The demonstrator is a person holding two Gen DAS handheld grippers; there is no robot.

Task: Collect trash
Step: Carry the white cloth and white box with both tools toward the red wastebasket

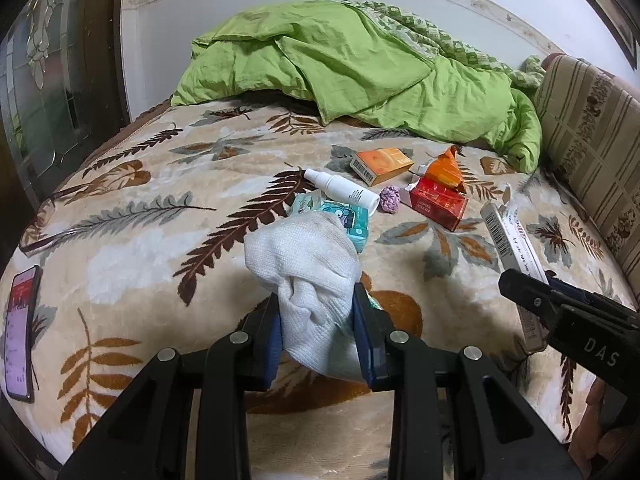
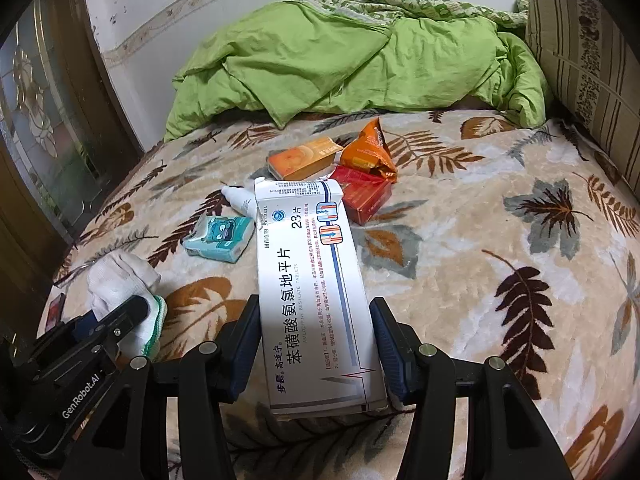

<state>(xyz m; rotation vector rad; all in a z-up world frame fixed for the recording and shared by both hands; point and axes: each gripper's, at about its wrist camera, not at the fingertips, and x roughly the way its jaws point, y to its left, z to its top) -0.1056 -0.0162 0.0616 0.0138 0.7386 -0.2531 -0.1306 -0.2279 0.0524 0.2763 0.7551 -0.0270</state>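
Observation:
My left gripper (image 1: 316, 308) is shut on a white sock (image 1: 308, 264) with a green-trimmed cuff, held above the leaf-patterned bed cover; the same sock (image 2: 120, 280) shows at the left of the right wrist view. My right gripper (image 2: 316, 312) is shut on a long white medicine box (image 2: 312, 284), which appears edge-on (image 1: 516, 256) in the left wrist view. Trash lies beyond on the bed: a teal tissue pack (image 2: 220, 238), a white spray bottle (image 1: 344, 190), an orange box (image 1: 382, 166), a red box (image 1: 436, 202), an orange wrapper (image 1: 444, 170) and a small purple wad (image 1: 390, 199).
A crumpled green quilt (image 1: 352, 64) covers the far end of the bed. A striped cushion (image 1: 588, 136) lines the right side. A phone (image 1: 20, 332) with a lit screen lies at the bed's left edge. A dark wooden door with glass (image 1: 44, 68) stands on the left.

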